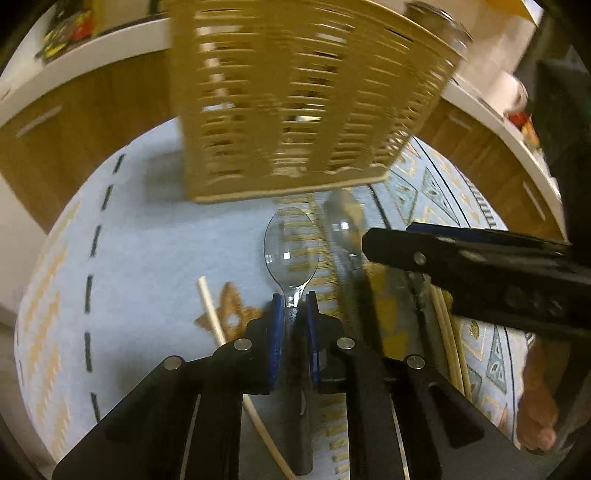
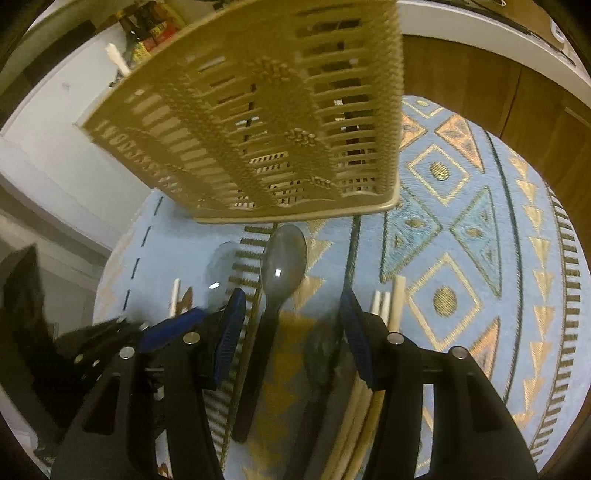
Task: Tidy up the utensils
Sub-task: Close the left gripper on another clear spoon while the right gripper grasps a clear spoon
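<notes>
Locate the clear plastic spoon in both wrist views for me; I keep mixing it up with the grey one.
Left wrist: the clear spoon is at centre, its neck pinched between the fingers of the left gripper.
Right wrist: it shows faintly, left of centre, just left of the grey spoon.
Shared landmark: the woven basket, standing just beyond both spoon bowls.

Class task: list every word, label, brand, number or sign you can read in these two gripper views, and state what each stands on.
No text can be read in either view.
Bottles on the shelf behind the beige basket: coloured labels, too blurred to read.
Packets on the white counter: colourful print, too blurred to read.
The basket, the clear spoon, the dark spoon and the patterned cloth: decoration only, no lettering.
</notes>
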A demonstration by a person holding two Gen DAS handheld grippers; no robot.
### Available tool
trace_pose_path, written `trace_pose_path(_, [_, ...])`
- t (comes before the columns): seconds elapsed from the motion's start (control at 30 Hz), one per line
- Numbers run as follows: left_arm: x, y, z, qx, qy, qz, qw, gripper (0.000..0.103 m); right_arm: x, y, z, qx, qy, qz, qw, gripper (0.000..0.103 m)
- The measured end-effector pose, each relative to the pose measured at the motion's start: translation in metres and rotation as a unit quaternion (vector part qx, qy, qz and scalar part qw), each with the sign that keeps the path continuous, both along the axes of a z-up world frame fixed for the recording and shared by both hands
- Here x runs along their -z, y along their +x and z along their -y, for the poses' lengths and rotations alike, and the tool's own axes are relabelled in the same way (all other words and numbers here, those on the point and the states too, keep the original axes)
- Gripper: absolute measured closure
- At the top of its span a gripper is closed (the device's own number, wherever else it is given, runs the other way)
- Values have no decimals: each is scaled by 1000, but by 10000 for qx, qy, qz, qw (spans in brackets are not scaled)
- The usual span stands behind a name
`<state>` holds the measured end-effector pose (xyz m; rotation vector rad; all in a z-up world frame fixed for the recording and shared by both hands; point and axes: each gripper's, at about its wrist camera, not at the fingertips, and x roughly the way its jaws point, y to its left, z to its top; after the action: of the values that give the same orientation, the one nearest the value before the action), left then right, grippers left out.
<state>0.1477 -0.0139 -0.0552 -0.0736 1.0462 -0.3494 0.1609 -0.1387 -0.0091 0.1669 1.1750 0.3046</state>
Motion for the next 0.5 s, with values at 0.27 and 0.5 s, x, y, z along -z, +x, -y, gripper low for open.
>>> trace_pose_path(0.27, [5,-5,-30,-451,-495,-105,9977,92,13,15,-25,134,-361,53,9992,54])
trace_pose_path(0.5, [1,-8,-33,-297,-619,-69,9976,86,17,8,-57,-152,-1237,466,9911,71])
